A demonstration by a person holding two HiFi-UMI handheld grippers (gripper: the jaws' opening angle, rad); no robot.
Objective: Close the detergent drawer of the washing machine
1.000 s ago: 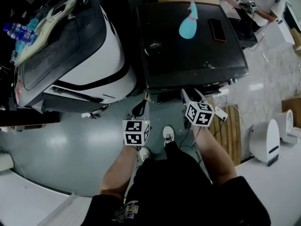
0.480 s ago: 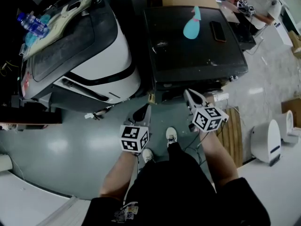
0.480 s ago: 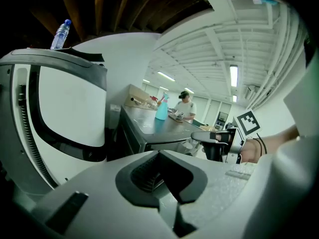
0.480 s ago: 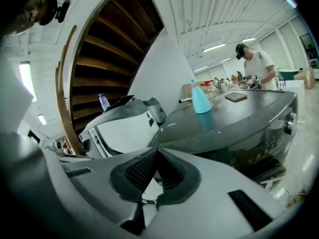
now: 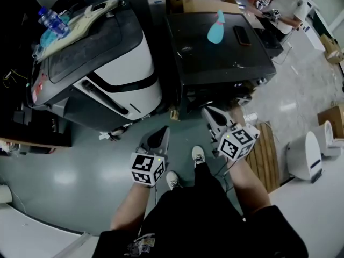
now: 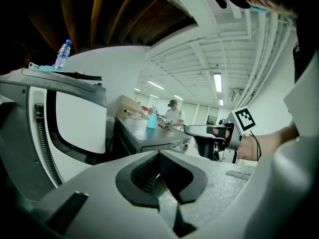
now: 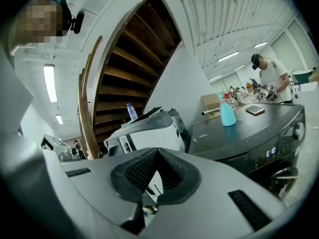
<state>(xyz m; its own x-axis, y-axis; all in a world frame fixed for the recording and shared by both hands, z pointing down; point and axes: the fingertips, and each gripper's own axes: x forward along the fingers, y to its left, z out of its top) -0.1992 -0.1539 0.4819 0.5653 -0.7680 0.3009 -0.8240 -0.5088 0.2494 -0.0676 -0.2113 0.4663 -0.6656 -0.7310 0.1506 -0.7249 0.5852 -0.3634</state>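
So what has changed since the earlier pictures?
Both grippers drew back from the front of the dark washing machine toward the person. The jaws of the right gripper, apart earlier, are now shut on nothing; the left gripper is shut and empty too. The blue bottle and phone on top stayed.

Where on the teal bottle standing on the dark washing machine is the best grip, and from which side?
Probably the teal bottle at its narrower upper part, jaws level, coming from the front of the washing machine: it stands upright and tapers upward, and a cardboard box sits behind it.
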